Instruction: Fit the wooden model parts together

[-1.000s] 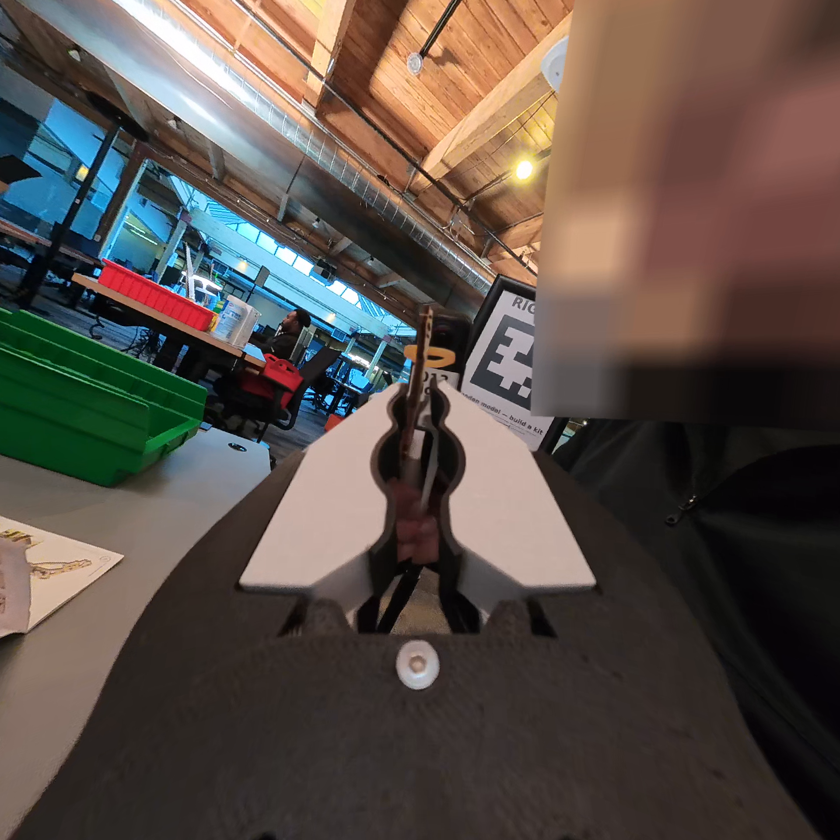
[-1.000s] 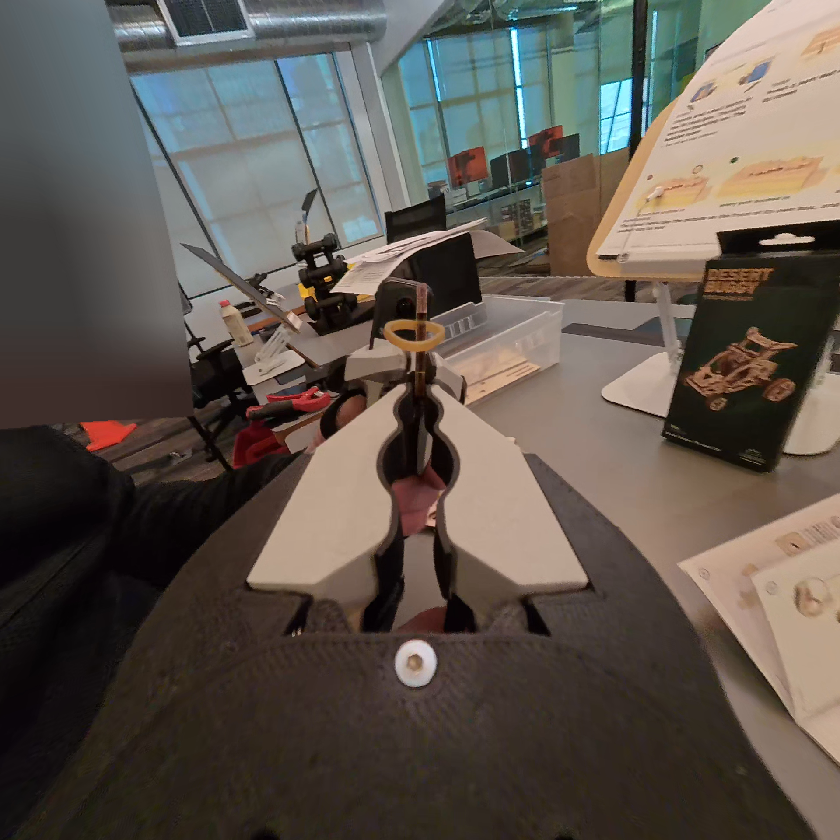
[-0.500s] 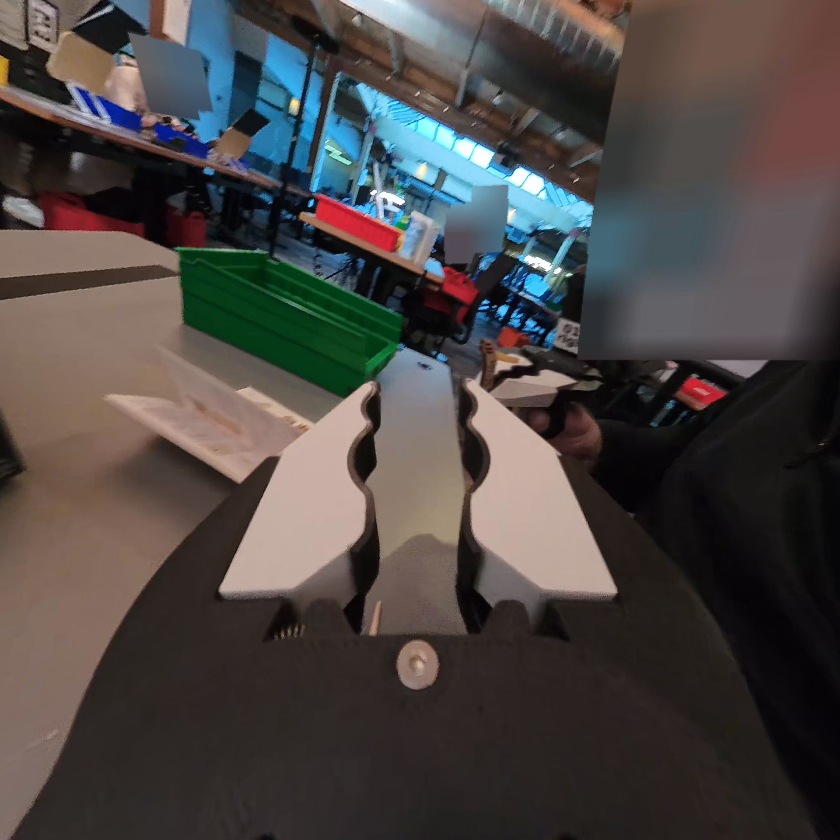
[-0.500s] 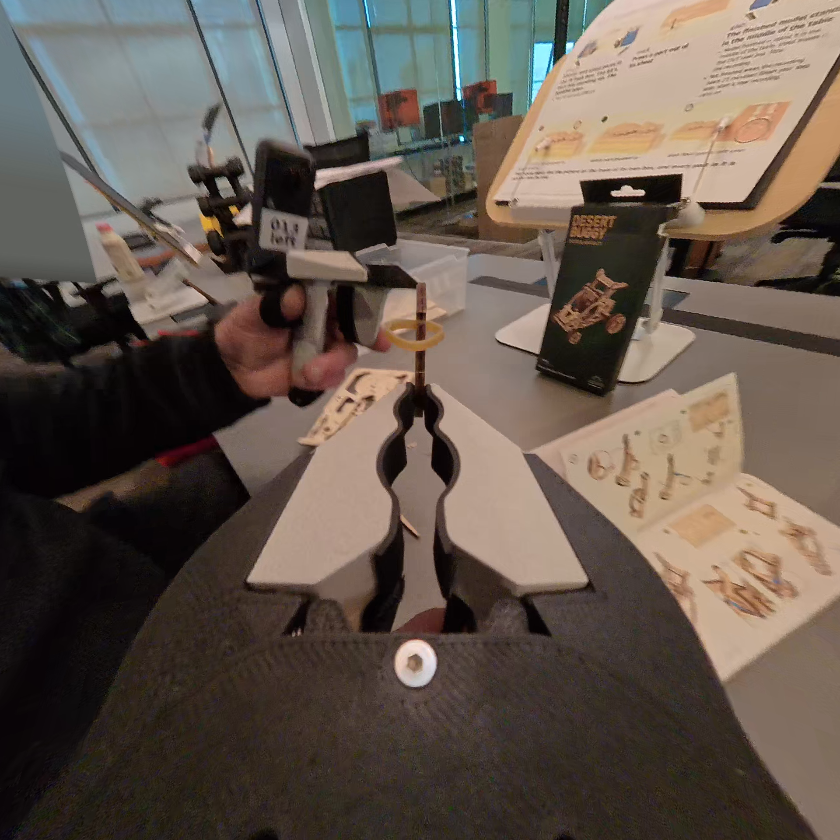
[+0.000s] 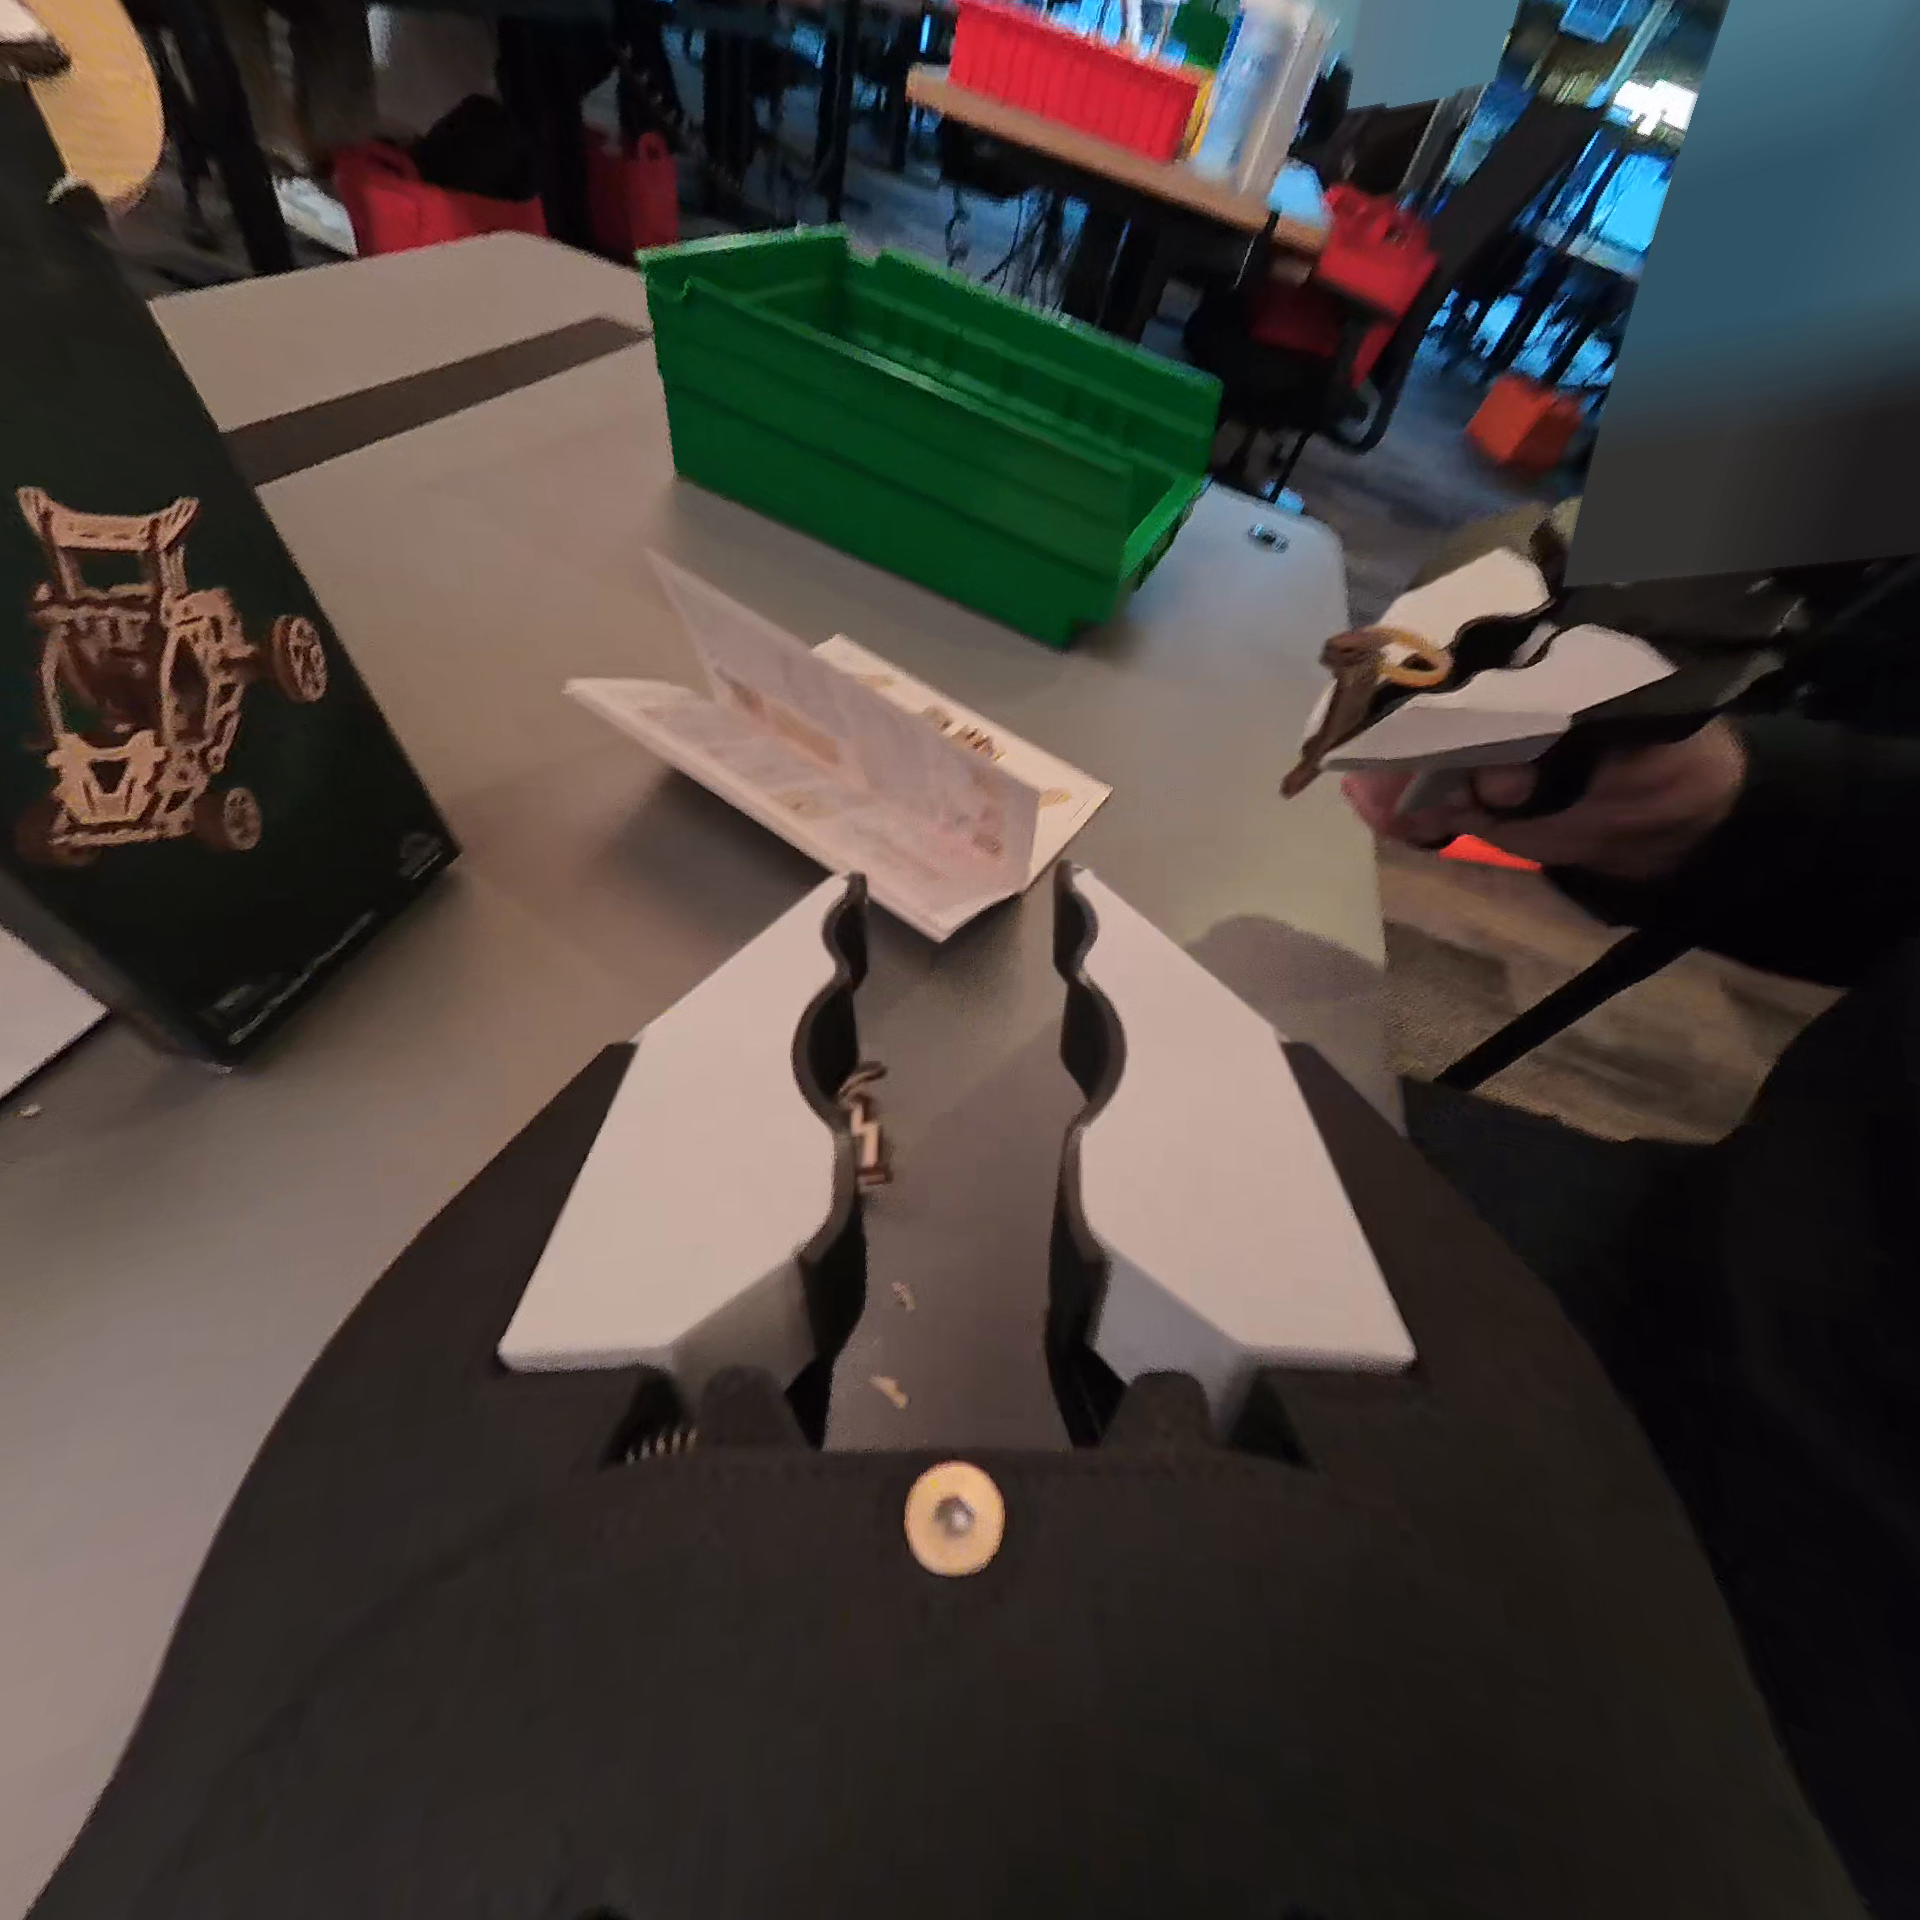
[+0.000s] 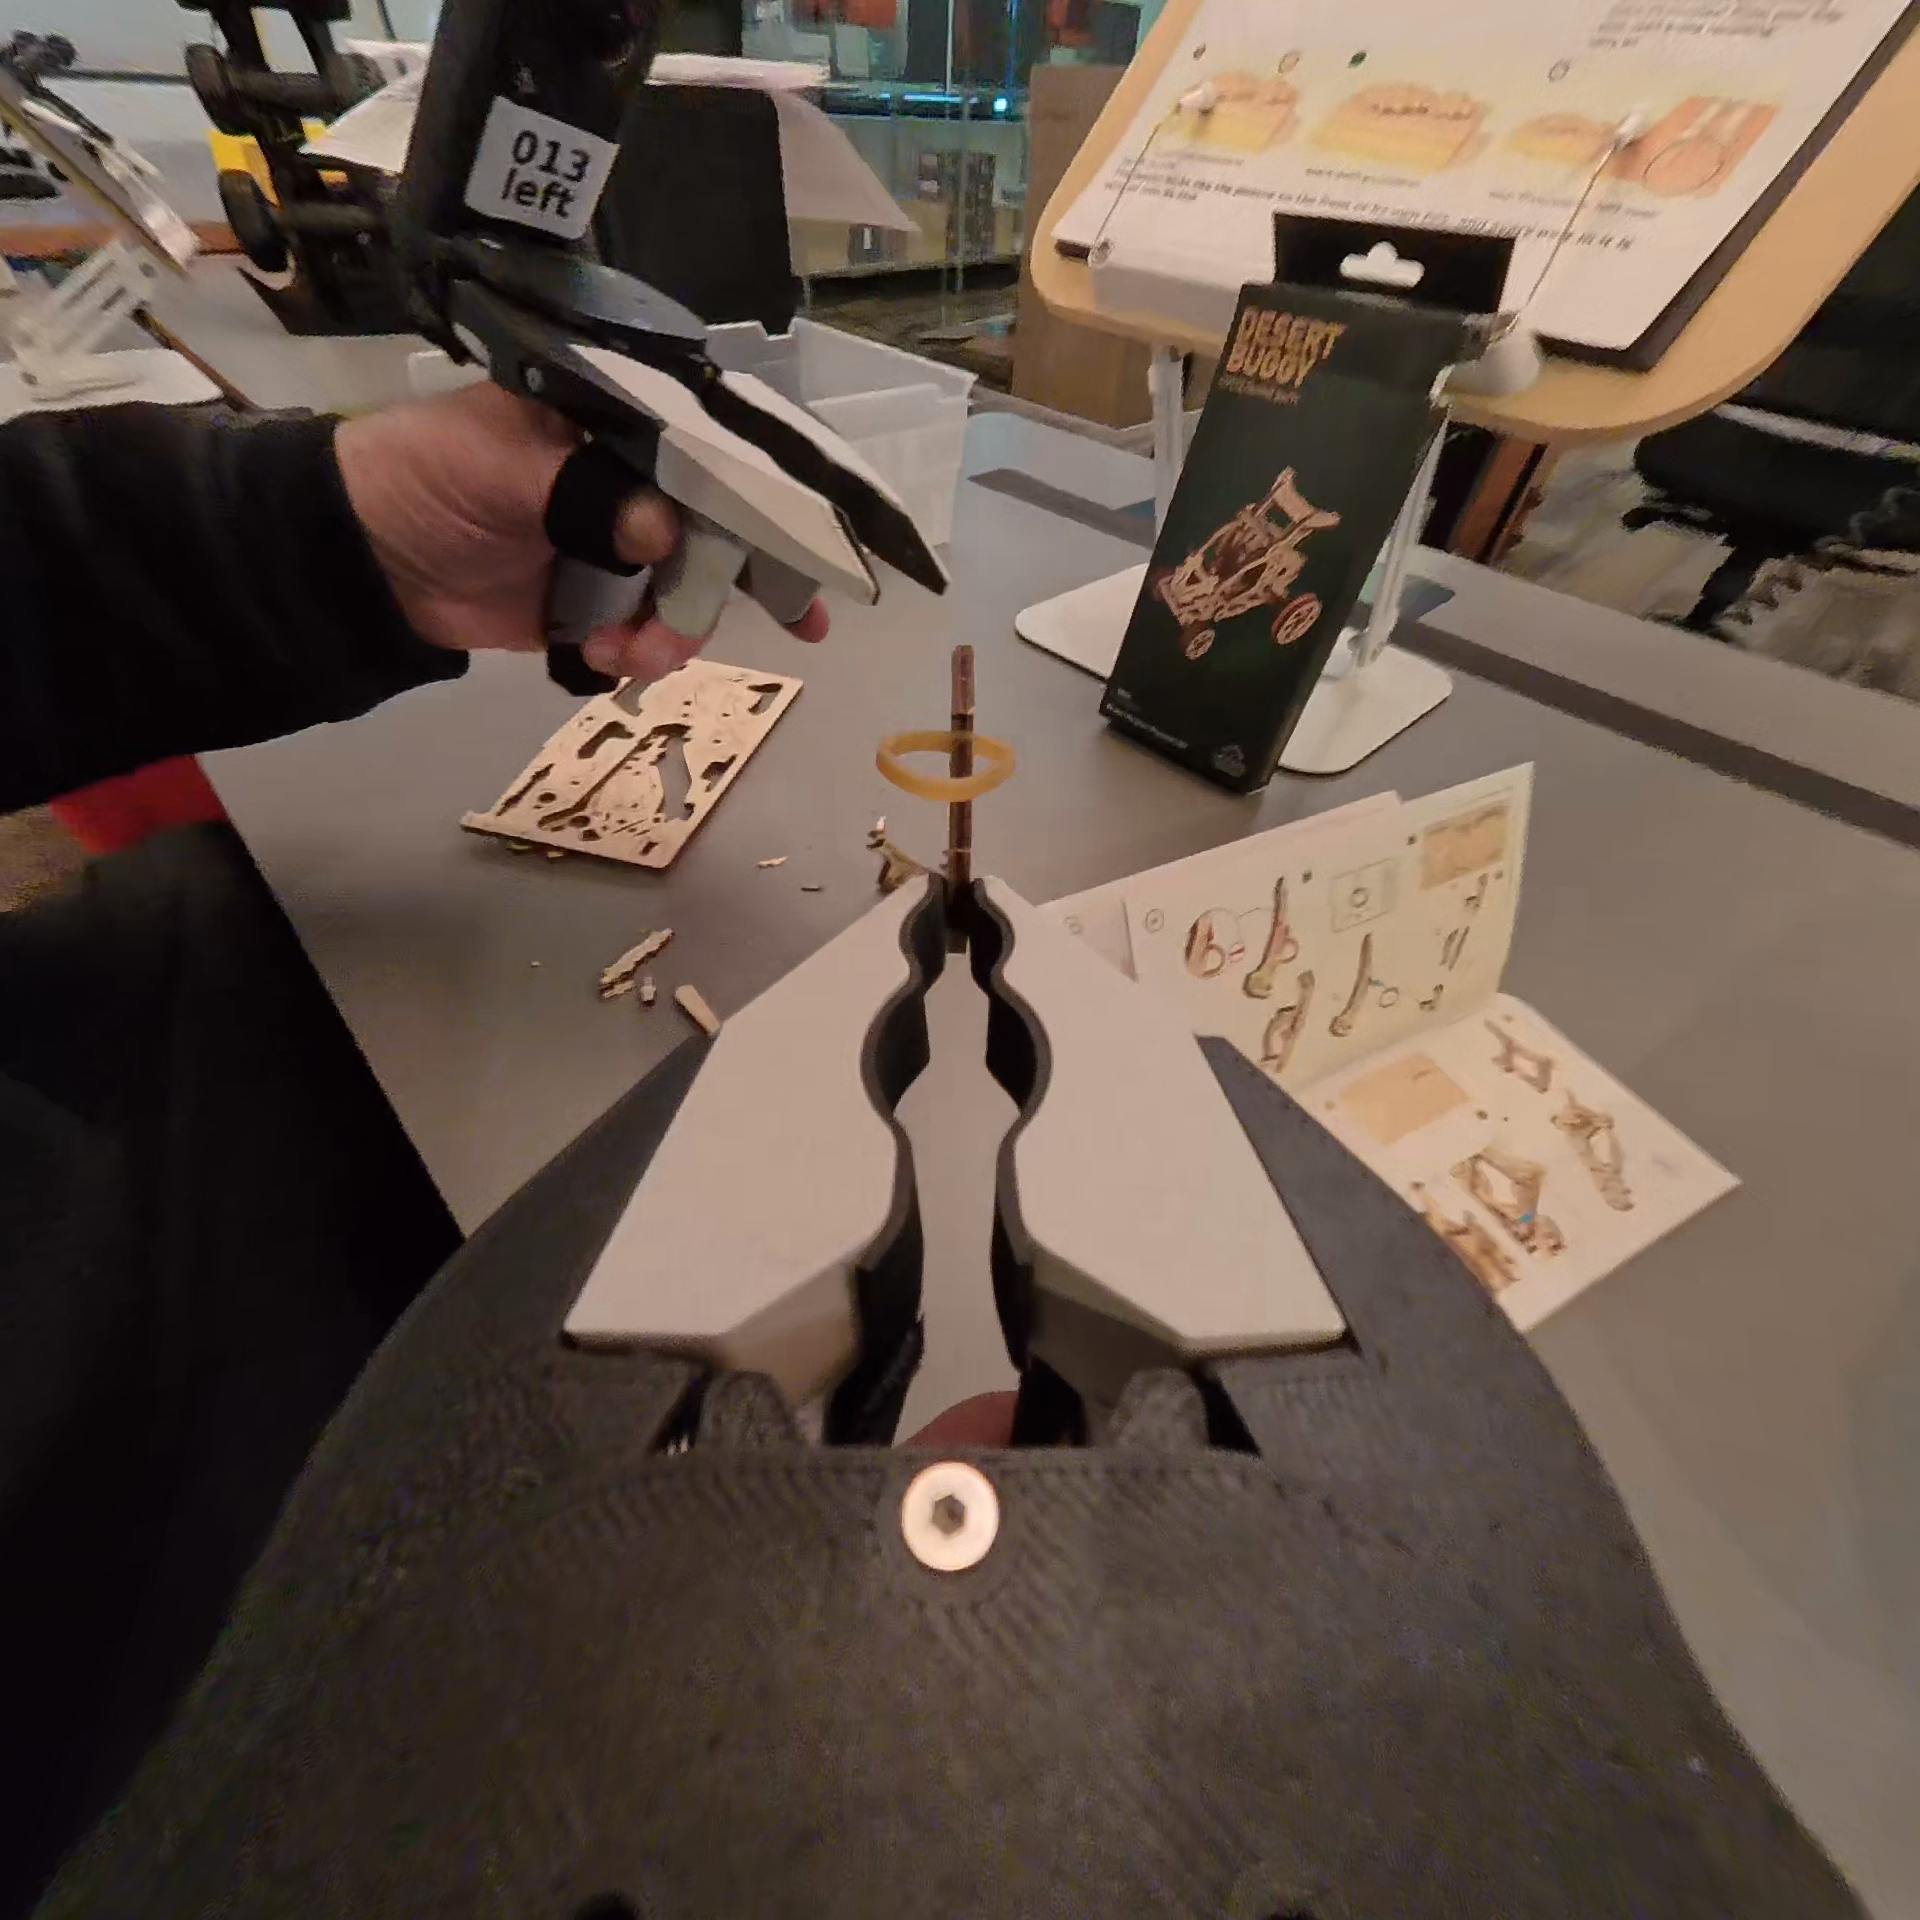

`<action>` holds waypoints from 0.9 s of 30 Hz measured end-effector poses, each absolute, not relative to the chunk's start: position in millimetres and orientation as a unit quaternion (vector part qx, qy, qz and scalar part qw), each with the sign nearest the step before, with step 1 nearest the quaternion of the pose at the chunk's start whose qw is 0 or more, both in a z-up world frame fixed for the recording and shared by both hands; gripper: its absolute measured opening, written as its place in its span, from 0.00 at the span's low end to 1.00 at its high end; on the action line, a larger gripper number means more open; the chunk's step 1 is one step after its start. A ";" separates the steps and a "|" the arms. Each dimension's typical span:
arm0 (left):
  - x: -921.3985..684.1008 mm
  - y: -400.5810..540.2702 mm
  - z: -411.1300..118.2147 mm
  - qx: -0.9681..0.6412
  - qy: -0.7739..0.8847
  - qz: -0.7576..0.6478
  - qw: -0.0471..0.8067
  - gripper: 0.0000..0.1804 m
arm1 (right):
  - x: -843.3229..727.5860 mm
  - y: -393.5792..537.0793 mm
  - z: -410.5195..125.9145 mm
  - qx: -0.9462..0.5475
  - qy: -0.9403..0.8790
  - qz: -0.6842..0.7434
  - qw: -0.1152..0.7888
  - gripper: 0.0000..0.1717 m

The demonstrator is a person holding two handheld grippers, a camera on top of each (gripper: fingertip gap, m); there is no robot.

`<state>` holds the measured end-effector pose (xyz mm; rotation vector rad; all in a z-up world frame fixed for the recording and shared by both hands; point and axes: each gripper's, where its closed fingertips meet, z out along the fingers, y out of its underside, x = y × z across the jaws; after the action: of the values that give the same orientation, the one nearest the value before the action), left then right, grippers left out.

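Left gripper has let go and swung off over the table, fingers spread with nothing between them, while right gripper pinches the thin wooden part, rubber band looped round it

green bin, dark green box, tan rubber band, grey table

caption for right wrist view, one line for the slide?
Right gripper clamps a thin wooden part ringed by a rubber band; left gripper hovers open.
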<state>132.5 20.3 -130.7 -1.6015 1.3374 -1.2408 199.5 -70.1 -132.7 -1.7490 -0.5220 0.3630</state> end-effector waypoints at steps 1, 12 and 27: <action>131.3 23.8 -137.1 -0.623 0.526 -0.463 0.347 0.19 | 197.3 -71.1 -136.2 -0.755 -0.219 0.176 0.592 0.00; 115.7 47.4 -181.8 -0.659 0.569 -0.371 0.322 0.25 | 196.4 -72.9 -164.8 -0.755 -0.167 0.260 0.578 0.01; 113.1 41.0 -192.1 -0.658 0.601 -0.325 0.317 0.30 | 201.8 -69.3 -169.5 -0.749 -0.081 0.396 0.525 0.01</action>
<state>113.1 41.0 -192.1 -1.7330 1.5817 -0.8560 201.8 -69.3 -169.5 -1.7920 -0.1948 0.9486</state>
